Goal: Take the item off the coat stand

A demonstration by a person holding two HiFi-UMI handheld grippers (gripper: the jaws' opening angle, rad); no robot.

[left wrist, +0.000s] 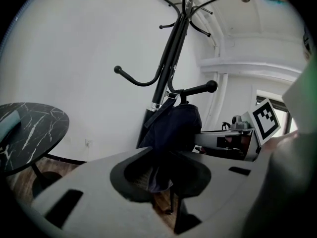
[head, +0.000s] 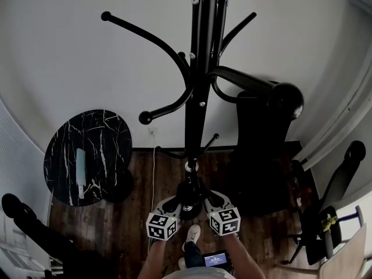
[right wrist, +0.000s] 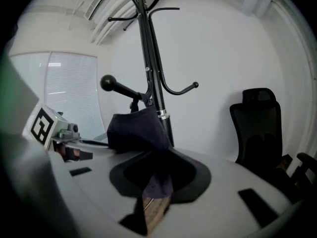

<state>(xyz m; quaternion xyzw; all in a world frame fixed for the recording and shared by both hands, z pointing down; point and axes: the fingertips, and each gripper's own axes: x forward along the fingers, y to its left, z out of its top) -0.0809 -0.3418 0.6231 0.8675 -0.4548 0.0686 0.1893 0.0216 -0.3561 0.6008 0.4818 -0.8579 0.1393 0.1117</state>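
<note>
A black coat stand [head: 197, 97] rises in front of me by the white wall. A dark navy fabric item [left wrist: 171, 125] hangs low on it, below a knobbed arm [left wrist: 198, 89]; the right gripper view shows the same item [right wrist: 136, 130]. My left gripper [head: 173, 204] and right gripper [head: 210, 201] are side by side close to the stand's foot, both aimed at the item. In each gripper view the jaws [left wrist: 168, 202] [right wrist: 153, 207] stand a narrow slit apart. Floor shows through the slit. The item hangs beyond the jaws, and I see no pad pressing on it.
A round black marble table [head: 87, 156] stands left of the stand. A black office chair [head: 261, 150] is at its right against the wall, and another chair [head: 337, 185] is further right. The floor is dark wood [head: 139, 179]. A person's shoe [head: 192, 234] is below the grippers.
</note>
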